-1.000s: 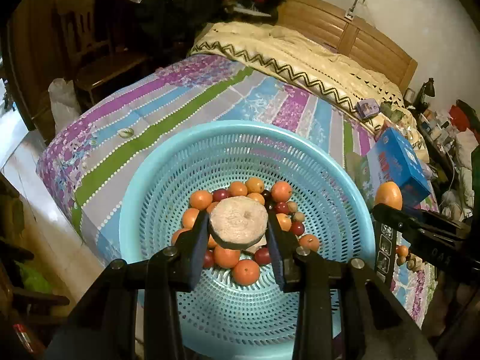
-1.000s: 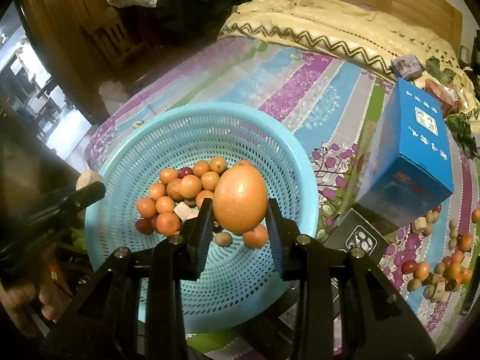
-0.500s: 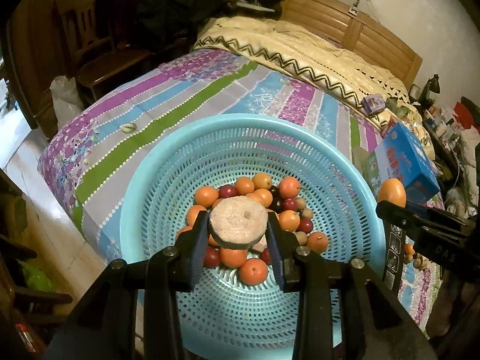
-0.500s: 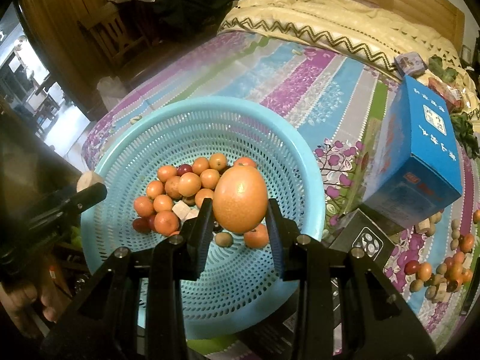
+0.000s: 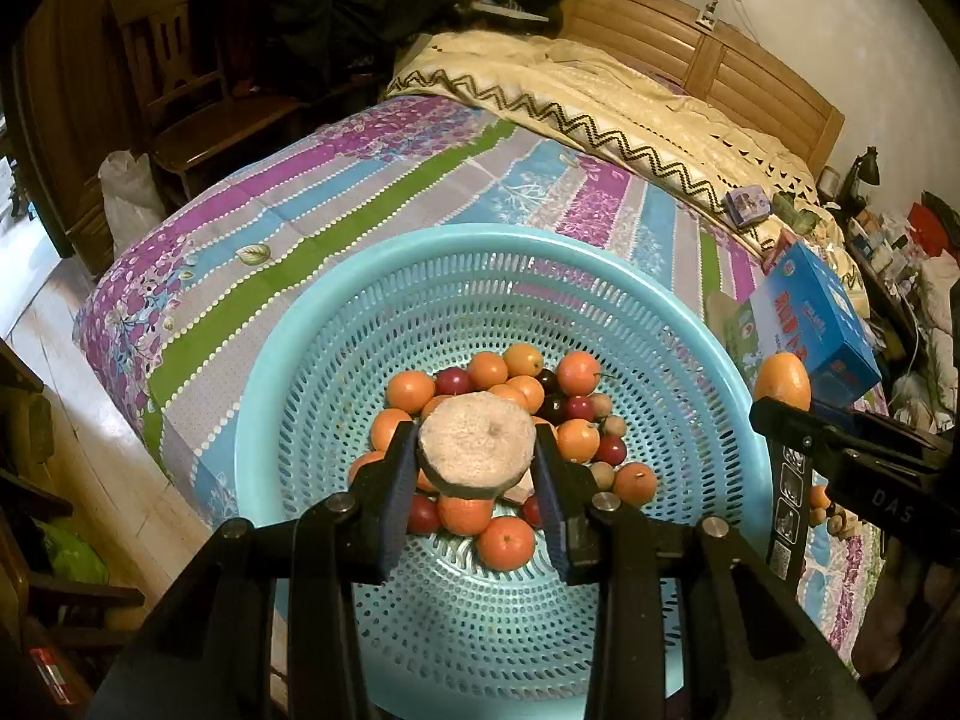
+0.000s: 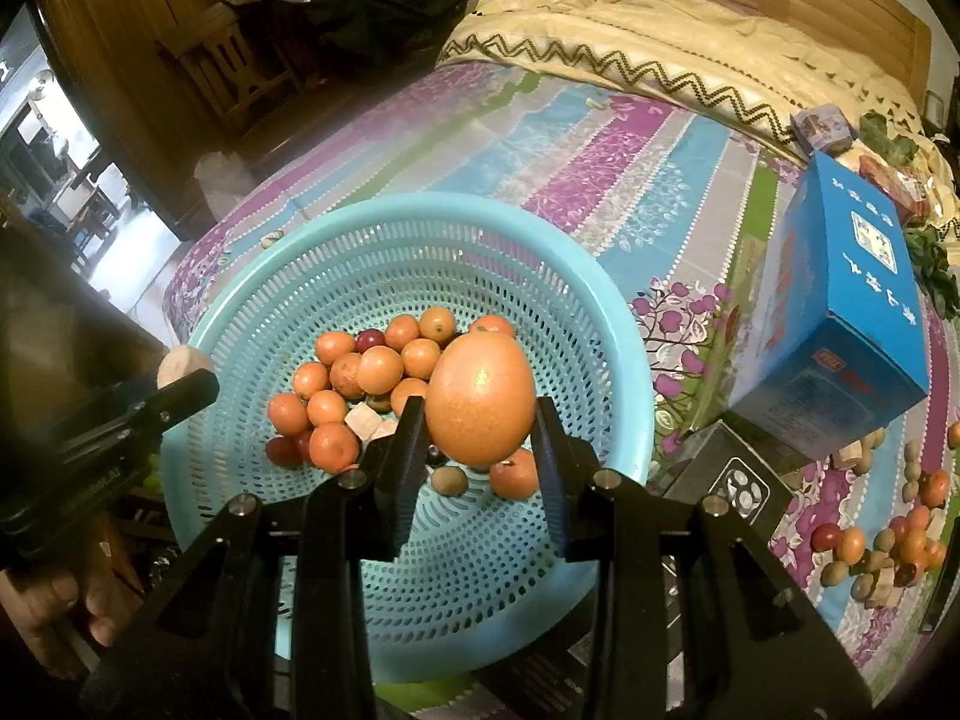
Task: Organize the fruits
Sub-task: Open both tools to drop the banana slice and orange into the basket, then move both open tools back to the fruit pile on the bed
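A light blue perforated basket lies on the striped bedspread and holds several small oranges and dark red fruits. My left gripper is shut on a pale round slice and holds it above the basket's fruit pile. My right gripper is shut on a large orange above the basket's right half. The large orange also shows in the left wrist view, and the slice in the right wrist view.
A blue box and a black box stand right of the basket. Several loose small fruits lie on the bedspread at the far right. A cream blanket covers the bed's far end. The bed's left edge drops to the floor.
Both grippers, each still holding its item, have crept slightly back over the basket; the basket sits a little farther forward in both views.
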### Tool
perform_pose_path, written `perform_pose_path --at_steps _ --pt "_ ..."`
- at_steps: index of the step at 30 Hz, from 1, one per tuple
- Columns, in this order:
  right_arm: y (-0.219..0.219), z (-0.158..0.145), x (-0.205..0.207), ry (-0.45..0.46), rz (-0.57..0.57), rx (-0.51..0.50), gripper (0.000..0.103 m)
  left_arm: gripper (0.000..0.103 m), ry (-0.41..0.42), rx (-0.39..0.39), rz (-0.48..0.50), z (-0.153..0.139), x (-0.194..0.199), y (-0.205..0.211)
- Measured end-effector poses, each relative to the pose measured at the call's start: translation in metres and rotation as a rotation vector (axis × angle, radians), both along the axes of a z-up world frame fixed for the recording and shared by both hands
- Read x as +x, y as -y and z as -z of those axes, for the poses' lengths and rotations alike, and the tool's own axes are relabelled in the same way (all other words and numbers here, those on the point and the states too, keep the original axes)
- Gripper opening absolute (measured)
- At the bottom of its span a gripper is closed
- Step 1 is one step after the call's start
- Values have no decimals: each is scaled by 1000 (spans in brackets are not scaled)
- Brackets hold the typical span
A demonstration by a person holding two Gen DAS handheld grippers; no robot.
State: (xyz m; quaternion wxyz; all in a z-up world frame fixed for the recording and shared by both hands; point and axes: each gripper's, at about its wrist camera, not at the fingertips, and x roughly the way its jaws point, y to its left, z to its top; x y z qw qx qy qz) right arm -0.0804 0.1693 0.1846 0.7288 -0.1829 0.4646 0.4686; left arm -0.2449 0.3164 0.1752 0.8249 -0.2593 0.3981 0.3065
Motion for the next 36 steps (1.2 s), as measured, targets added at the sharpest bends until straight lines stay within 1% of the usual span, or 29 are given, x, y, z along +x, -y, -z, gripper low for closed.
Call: perform_pose_path --at_steps 12,23,25,26,27,28,30,36 --pt "-1 0 1 0 0 -1 35 38 0 -1 -1 2 1 -1" --pt "-7 11 -4 -17 -19 -12 36 38 -19 -14 -5 12 -1 -3" --pt "-6 12 -4 -25 -24 -10 37 44 -24 -16 -3 13 -1 -4" --pt "-5 11 -3 -28 -26 -10 37 53 -26 -12 -6 14 0 -3" --pt "-5 12 -3 -29 -26 -9 40 57 -25 -8 -9 14 -1 -4" --pt "-5 12 -3 -28 -26 -6 49 58 -23 -7 -13 14 -2 -4" --pt "-4 10 -3 -21 -25 -1 57 59 -25 -9 -17 16 -1 -4" --pt "-4 10 -1 -25 -22 7 58 62 -35 -8 -28 19 -1 -7"
